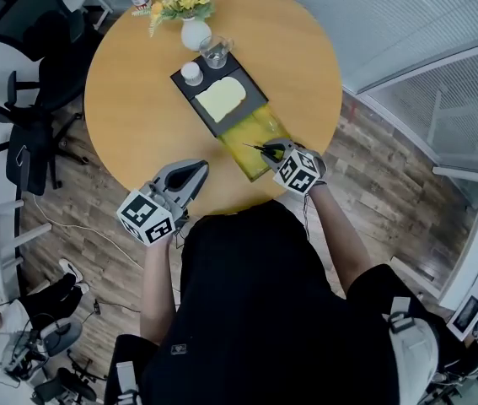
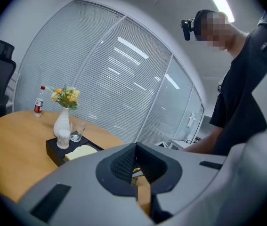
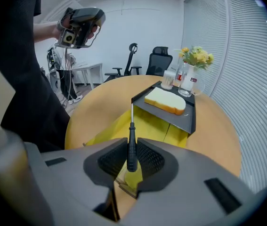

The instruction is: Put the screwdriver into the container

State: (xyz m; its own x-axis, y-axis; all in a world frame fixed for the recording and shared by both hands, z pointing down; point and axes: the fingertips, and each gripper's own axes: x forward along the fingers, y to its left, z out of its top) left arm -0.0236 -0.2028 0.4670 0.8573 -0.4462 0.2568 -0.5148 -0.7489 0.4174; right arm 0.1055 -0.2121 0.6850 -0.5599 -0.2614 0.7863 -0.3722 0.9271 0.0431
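The right gripper [image 3: 132, 158] was clamped on the black handle of the screwdriver [image 3: 131, 140], its 2 jaws pressed against the handle's sides. The tool's long axis ran straight out along the gripper's own line, metal shaft leading, with the tip aimed at the near edge of the black tray [image 3: 185, 121] farther ahead. The open yellow container [image 3: 154, 126] lay directly below and just ahead of those jaws, so the screwdriver hung over its inside. Whether the tip already touched the yellow floor could not be told from this angle, though it looked to be clear of it. The left gripper [image 1: 190, 174] was well off to the right gripper's left, lifted near the edge of the table [image 1: 137, 116], its jaws drawn together with nothing between them and playing no part. The coming move probably needed only a short descent and a release, keeping the shaft inside the container's walls and not across a rim.
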